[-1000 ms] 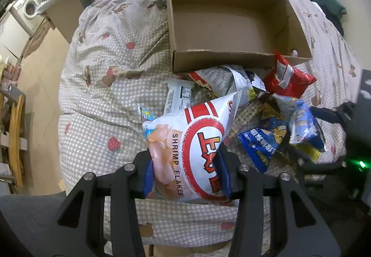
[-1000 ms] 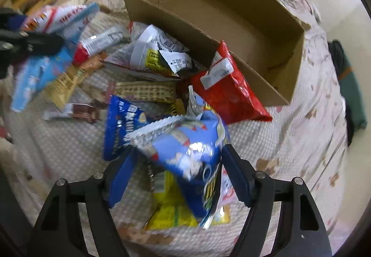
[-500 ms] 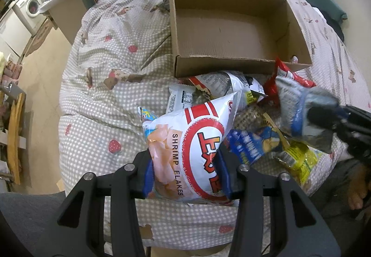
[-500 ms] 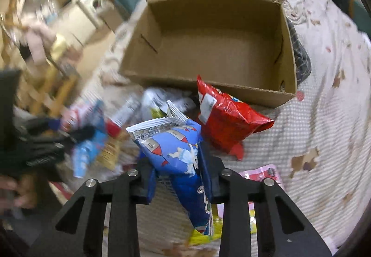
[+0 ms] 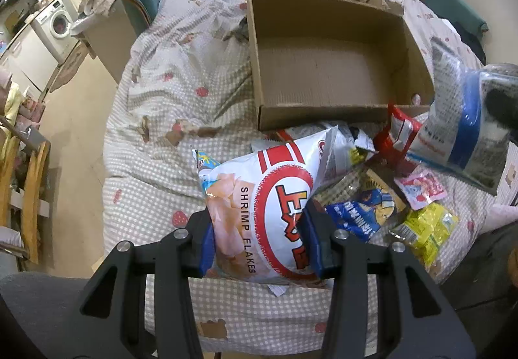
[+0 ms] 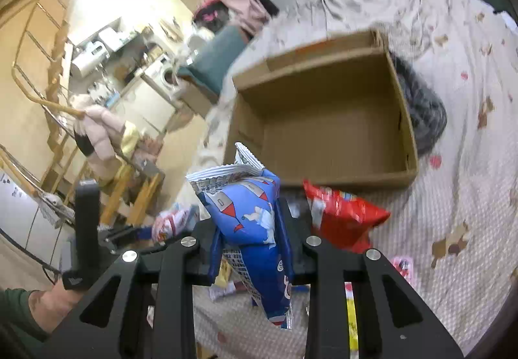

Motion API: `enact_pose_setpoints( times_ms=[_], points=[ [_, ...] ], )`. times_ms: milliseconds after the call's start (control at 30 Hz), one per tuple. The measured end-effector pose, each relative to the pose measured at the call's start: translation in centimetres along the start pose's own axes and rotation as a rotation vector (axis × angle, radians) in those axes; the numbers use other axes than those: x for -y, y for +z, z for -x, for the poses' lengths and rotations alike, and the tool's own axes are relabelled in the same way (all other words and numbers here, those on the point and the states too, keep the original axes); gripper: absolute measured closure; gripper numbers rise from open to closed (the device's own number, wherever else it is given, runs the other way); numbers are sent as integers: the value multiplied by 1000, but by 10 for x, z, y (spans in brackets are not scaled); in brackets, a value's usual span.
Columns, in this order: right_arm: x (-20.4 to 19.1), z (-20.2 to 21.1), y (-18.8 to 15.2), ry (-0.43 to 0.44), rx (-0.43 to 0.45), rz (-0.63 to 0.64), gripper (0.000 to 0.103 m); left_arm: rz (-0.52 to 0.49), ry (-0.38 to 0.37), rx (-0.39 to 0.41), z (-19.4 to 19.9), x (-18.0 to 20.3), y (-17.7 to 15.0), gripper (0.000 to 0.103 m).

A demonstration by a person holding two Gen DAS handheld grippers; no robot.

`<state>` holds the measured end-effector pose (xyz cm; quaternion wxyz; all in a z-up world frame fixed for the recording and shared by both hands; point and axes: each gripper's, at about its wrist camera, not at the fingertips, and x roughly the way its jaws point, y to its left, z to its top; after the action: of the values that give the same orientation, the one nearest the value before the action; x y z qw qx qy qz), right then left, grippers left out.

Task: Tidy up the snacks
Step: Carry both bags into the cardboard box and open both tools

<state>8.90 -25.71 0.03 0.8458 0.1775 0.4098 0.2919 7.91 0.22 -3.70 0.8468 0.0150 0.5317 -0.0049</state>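
My left gripper [image 5: 260, 239] is shut on a white and red shrimp flakes bag [image 5: 259, 197], held low over the checked quilt. My right gripper [image 6: 249, 236] is shut on a blue snack bag [image 6: 246, 213], lifted off the pile. In the left wrist view that blue snack bag [image 5: 459, 132] hangs at the right, beside the box's near right corner. The open cardboard box [image 5: 323, 117] lies on the bed with nothing visible inside; in the right wrist view the box [image 6: 349, 182] is just ahead. A red bag [image 5: 395, 138] leans by its front wall.
Loose packets lie on the quilt: a small blue one [image 5: 356, 216], a yellow one [image 5: 424, 226], a pink one [image 5: 421, 189]. The bed's left edge drops to the floor [image 5: 81, 119]. A dark cloth [image 6: 424, 112] lies against the box's right side.
My right gripper closed on the blue bag, lifted it off the pile and swung it up toward the box. The left gripper kept its hold and barely moved.
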Motion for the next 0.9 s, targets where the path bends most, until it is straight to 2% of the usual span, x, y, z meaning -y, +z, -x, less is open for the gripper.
enact_pose_setpoints(
  times_ms=[200,433,700,900],
  points=[
    [3,25,19,-8,96,-15,72,-18,3,54,17,5,26,62],
    [8,18,62,-58,153,-31,72,-53,6,141,32,18,88,62],
    [25,-18,97,-157,136,-19,72,-34,-7,180,14,33,139,62],
    [43,-52,95,-215,102,8,72,-32,-3,178,-23,46,157,62]
  ],
)
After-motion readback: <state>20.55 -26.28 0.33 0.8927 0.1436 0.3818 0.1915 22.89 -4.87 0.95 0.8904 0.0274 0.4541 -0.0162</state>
